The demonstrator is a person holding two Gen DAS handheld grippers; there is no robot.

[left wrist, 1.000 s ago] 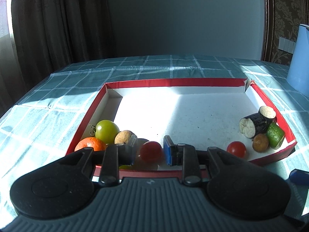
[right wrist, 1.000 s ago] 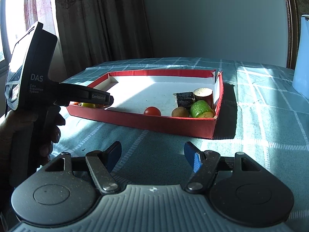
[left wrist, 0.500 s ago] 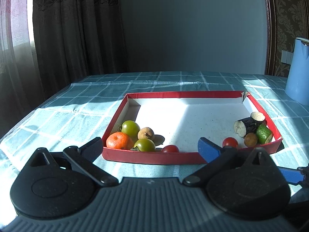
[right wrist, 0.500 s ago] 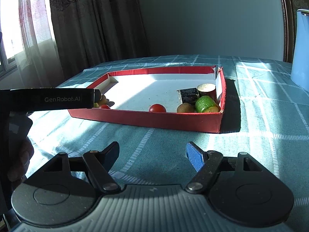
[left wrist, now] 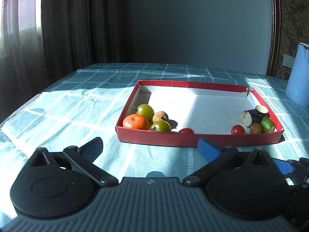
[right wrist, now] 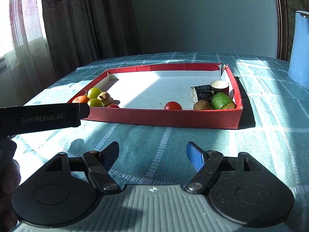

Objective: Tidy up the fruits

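A shallow red tray [left wrist: 193,85] [right wrist: 164,116] lies on the checked tablecloth. In its near left corner lie an orange [left wrist: 135,121], two green tomatoes [left wrist: 146,110], a brown longan [left wrist: 160,117] and a red cherry tomato [left wrist: 185,130]. At its right end lie another cherry tomato [left wrist: 238,130] [right wrist: 173,105], dark eggplant pieces [left wrist: 251,116] [right wrist: 204,92], a green cucumber piece [left wrist: 267,124] [right wrist: 221,100] and a brown fruit [left wrist: 255,128]. My left gripper [left wrist: 150,147] is open and empty, in front of the tray. My right gripper [right wrist: 152,151] is open and empty, further back.
A light blue kettle [left wrist: 298,89] [right wrist: 299,48] stands at the far right of the table. Dark curtains [left wrist: 77,23] hang at the left. The left gripper's black body [right wrist: 42,118] crosses the left of the right wrist view.
My left gripper let go of the red cherry tomato in the tray's near left corner, opened wide and drew back out of the tray. The right gripper stayed open and shifted slightly.
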